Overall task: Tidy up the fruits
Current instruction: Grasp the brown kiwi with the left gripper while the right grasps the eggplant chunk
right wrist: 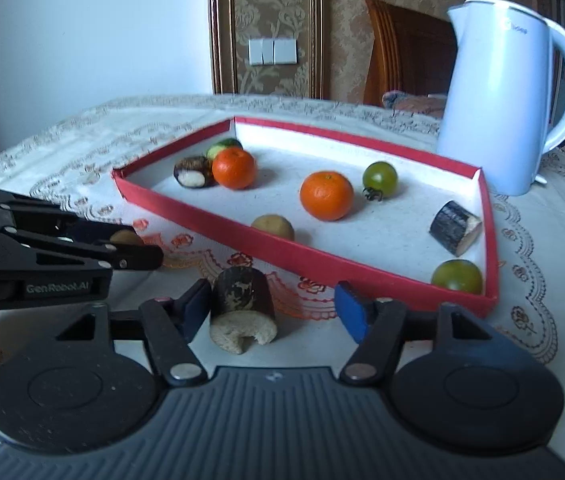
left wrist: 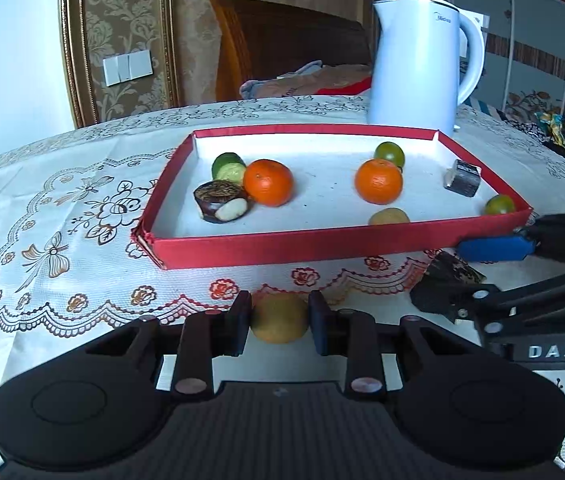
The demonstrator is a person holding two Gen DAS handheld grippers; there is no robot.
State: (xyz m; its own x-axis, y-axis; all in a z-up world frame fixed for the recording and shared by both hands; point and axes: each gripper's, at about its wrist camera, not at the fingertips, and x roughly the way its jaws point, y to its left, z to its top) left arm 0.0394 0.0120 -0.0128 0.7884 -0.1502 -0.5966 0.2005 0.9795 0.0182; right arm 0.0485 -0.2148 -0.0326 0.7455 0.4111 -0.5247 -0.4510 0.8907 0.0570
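Observation:
My left gripper [left wrist: 279,314] is shut on a small yellow-brown round fruit [left wrist: 278,320] just above the tablecloth, in front of the red tray [left wrist: 322,242]. In the right wrist view the left gripper [right wrist: 138,250] shows at the left with that fruit [right wrist: 124,237] in its tips. My right gripper [right wrist: 272,292] is open around a dark-skinned, white-fleshed cut piece [right wrist: 242,300] on the cloth; its left pad touches the piece and its blue pad [right wrist: 350,312] stands apart. The tray [right wrist: 362,272] holds two oranges [right wrist: 326,195], green tomatoes, a cucumber piece and dark cut pieces.
A white electric kettle [left wrist: 422,60] stands behind the tray's far right corner. The lace tablecloth [left wrist: 62,220] lies to the tray's left. A wooden chair back [left wrist: 282,40] and a pile of cloth lie beyond the table's far edge.

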